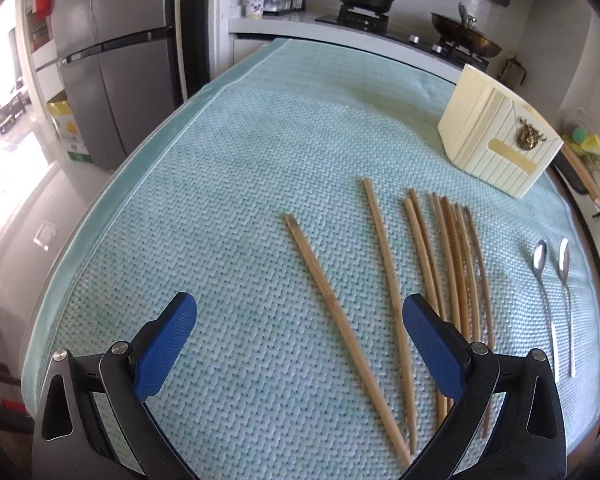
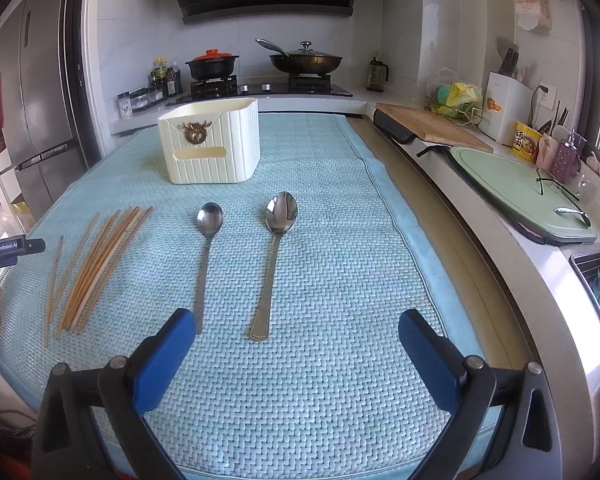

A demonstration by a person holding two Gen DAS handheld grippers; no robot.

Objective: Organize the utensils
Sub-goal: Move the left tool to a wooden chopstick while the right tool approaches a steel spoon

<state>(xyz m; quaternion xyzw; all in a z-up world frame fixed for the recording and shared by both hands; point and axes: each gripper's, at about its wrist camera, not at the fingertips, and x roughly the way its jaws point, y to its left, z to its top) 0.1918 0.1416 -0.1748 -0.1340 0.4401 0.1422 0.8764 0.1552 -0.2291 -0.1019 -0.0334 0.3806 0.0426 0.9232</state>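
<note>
We see the teal mat (image 2: 320, 280) carrying the cream holder (image 2: 210, 146) near its far edge, chopsticks (image 1: 456, 264) toward its left edge, 2 spoons (image 2: 208, 240) mid-mat, while our left gripper (image 1: 300, 336) and right gripper (image 2: 296, 340) hover spread, empty.

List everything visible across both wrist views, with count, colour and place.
chopsticks: eight, light wood, left part of the mat, six bunched, two apart
spoons: two, silver, side by side right of the chopsticks
utensil holder: one, cream with a gold emblem, far end of the mat
mat: one, pale teal, woven, covers the table
pot: one, black with orange lid, left burner
pan: one, dark, lidded, right burner
fridge: one, grey, far left
cutting board: one, wooden, right counter
left gripper: blue pads, open, above the chopsticks
right gripper: blue pads, open, near the spoon handles
</note>
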